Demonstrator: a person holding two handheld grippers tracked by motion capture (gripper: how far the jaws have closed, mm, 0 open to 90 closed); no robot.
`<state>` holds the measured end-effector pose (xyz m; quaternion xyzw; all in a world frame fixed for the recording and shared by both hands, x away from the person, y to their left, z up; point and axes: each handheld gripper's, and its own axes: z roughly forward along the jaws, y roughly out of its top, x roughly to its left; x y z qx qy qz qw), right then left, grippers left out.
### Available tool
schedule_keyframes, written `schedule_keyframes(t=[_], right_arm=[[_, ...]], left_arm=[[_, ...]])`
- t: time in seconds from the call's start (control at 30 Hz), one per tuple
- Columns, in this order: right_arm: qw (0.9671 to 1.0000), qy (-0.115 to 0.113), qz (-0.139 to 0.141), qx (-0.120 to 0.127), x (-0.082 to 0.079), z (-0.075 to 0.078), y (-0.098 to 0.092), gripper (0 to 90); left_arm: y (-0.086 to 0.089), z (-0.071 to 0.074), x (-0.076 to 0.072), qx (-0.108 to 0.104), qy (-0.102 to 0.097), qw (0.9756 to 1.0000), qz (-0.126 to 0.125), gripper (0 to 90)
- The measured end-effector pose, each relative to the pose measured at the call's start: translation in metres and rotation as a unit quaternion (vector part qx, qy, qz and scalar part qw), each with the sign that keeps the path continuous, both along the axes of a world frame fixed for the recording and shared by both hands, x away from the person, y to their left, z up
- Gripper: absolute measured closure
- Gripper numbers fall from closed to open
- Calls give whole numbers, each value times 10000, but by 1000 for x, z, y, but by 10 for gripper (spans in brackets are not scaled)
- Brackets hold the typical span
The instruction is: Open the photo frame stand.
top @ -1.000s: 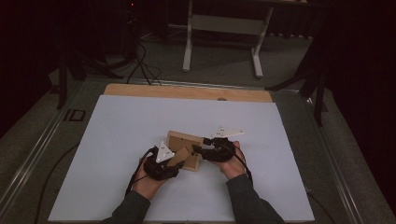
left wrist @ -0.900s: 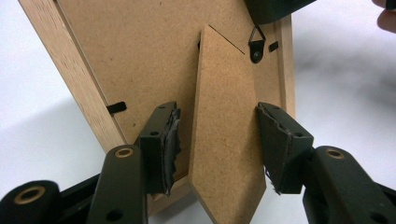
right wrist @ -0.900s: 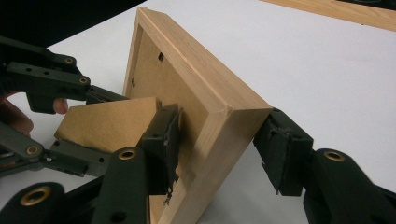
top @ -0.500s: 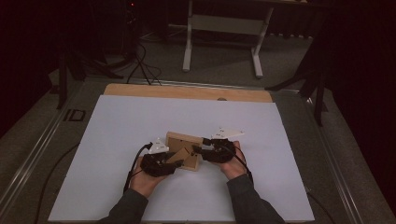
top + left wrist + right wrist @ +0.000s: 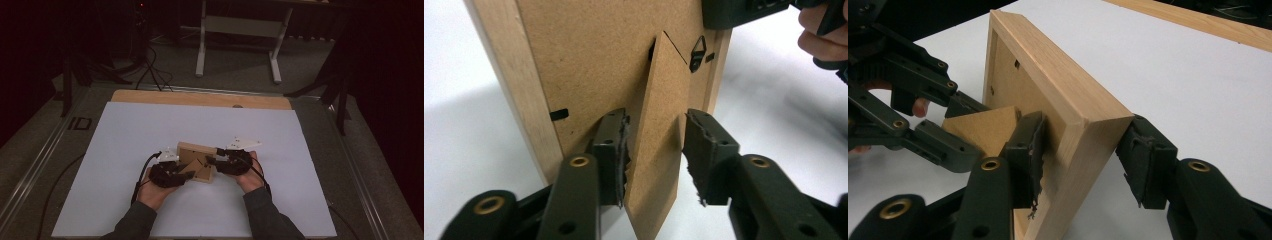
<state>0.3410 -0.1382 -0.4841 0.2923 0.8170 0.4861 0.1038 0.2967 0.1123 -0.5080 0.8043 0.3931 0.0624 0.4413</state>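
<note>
between the left gripper [image 5: 655, 160] jaws sits the fold-out stand [image 5: 659, 135] on the picture frame [image 5: 196, 161]; they've just been closing, one pad touching, the other apart. right gripper [image 5: 1083, 165] clamps the frame's corner, upright on the white table [image 5: 150, 130].

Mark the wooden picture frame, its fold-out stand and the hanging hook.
wooden picture frame [image 5: 1068, 95]: right gripper view, top edge.
fold-out stand [image 5: 659, 125]: left gripper view, middle of flap.
hanging hook [image 5: 697, 52]: left gripper view, metal triangle.

Picture frame [image 5: 589, 60] cropped at top edge; its glass side hidden throughout.
</note>
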Motion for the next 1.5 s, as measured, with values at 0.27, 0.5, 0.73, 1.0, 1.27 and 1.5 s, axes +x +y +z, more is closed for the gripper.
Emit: schedule_keyframes(t=[0.27,0.5,0.73,1.0,1.27,1.5], right_arm=[[10000,-83,10,15,-2,4,-1,567],[9999,-128,26,33,-2,5,-3,583],[9996,-279,80,-16,-4,9,-4,607],[9989,-447,22,-141,-6,9,-3,610],[9980,-584,-52,-242,-7,9,-2,610],[9975,-641,-63,-293,-7,8,0,622]], left_arm=[[-1,2,-2,62,-147,9999,-68,692],[-4,3,-3,159,-242,9995,-99,715],[-4,4,1,184,-315,9993,-23,734],[-6,3,5,237,-360,9991,36,732],[-10,0,8,355,-489,9981,101,734],[-12,-3,10,471,-570,9970,217,739]])
